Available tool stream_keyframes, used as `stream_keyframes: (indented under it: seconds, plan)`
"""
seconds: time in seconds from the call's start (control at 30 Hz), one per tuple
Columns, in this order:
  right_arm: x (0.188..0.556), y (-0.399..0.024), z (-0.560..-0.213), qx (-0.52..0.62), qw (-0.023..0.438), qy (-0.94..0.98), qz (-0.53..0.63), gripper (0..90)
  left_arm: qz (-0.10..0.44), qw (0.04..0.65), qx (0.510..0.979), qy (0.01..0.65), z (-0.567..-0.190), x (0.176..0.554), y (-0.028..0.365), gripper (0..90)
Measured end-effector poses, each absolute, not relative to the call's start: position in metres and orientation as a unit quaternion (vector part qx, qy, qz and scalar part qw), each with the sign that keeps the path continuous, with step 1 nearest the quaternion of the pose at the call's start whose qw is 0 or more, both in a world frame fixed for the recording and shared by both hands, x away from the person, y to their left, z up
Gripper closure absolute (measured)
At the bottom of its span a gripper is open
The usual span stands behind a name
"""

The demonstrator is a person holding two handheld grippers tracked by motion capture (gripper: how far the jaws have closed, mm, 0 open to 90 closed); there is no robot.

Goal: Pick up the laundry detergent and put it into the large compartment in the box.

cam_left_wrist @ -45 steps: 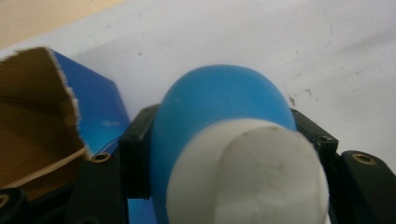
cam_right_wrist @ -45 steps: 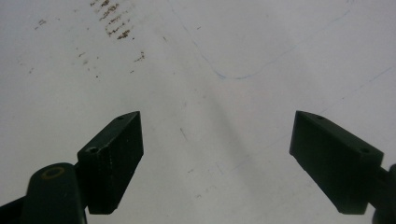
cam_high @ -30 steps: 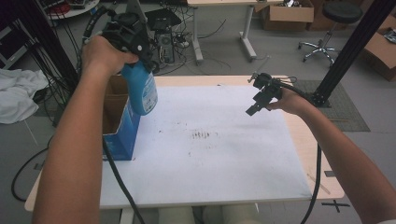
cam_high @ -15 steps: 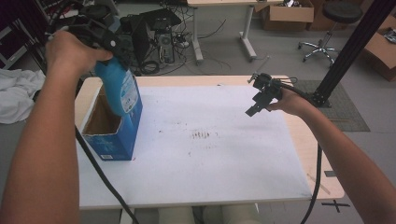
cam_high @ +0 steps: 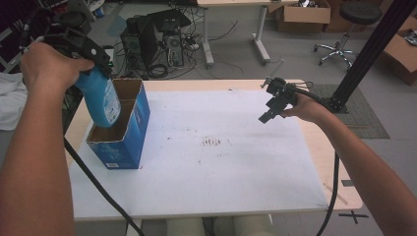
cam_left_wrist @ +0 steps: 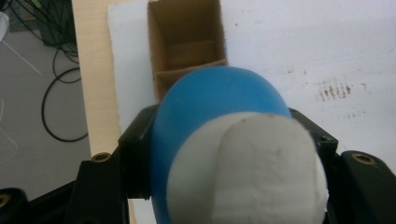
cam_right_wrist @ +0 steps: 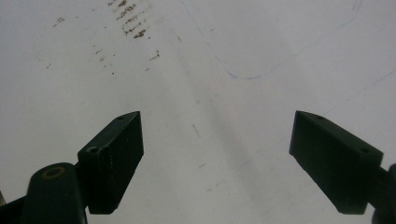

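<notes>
I hold the blue bottle point(cam_high: 101, 96) in my left gripper point(cam_high: 91, 59). The jaws are squeezed tight on its sides, up near the white cap point(cam_left_wrist: 245, 170). I grip it there so the heavy end hangs down and does not swing much.

The bottle hangs right under my left gripper, over the open top of the blue box point(cam_high: 123, 130). In the high view its bottom end looks like it is just inside the box, at the near end. I cannot tell if it touches the box wall or the floor of the box.

The bottle is long from cap to bottom. That long line runs almost straight up and down, with a small lean. The cap points up at my gripper and the bottom points down into the box. In the left gripper view I look straight down along it, so I see the cap and the round blue shoulder, and the brown inside of the box point(cam_left_wrist: 187, 46) past them.

I think I hold it upright like this so it can slide down into the box.

My right gripper point(cam_high: 271, 109) holds nothing. Its jaws are wide apart, and it hangs over the white table top point(cam_high: 236, 167), well away from the box. I think it just waits there, out of the way.
</notes>
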State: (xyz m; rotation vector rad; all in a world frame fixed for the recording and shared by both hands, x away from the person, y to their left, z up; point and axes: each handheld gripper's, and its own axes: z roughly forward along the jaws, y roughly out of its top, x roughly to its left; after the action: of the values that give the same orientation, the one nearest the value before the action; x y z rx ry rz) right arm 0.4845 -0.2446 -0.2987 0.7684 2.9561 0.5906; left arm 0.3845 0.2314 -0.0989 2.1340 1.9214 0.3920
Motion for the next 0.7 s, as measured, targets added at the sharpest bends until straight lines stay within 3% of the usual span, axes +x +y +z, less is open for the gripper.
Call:
stream_keyframes:
  seconds: [0.7]
  plan:
    - [0.486,-0.246,-0.306,0.251,0.01,0.95,0.182,17.4,0.112,0.108,0.738,0.657,-0.151,0.398,0.242,38.0]
